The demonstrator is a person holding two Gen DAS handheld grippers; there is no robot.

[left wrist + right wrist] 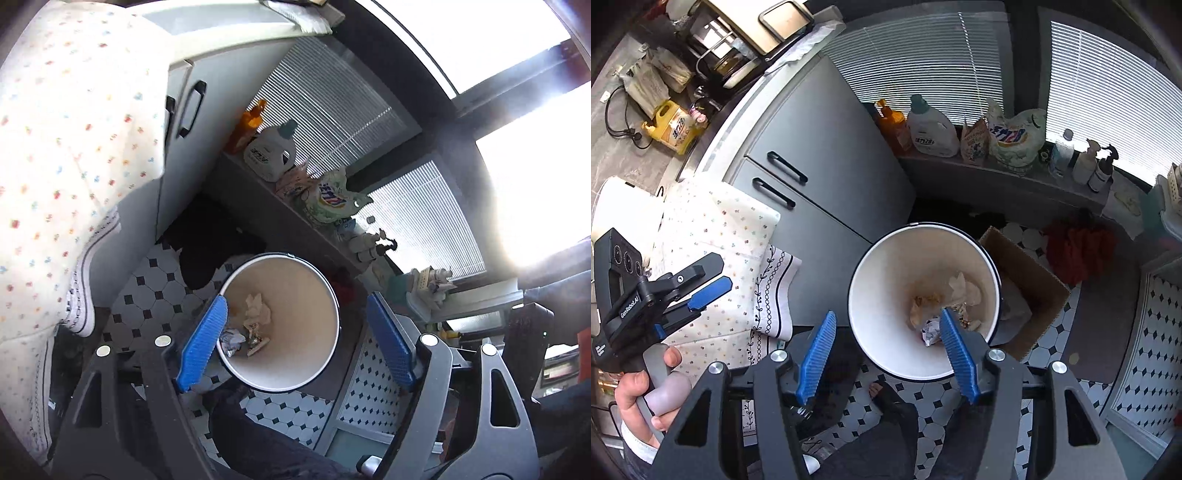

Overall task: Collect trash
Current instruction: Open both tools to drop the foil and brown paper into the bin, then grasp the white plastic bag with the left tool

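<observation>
Daylight pours through the window blinds (916, 62) behind my bin (280, 321), blowing out to white glare and haze right of it in my left view, leaving the floor beneath dim, edges bowed by fisheye, the dotted cloth (66, 147) left of it softly blurred.

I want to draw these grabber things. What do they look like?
Each hand-held gripper has dark grey, triangle-shaped arms with silver round bolts and two ribbed blue pads. The right hand-held gripper shows this close up. The left hand-held gripper has a black body with white lettering and round lenses, on a pale grey handle.
</observation>
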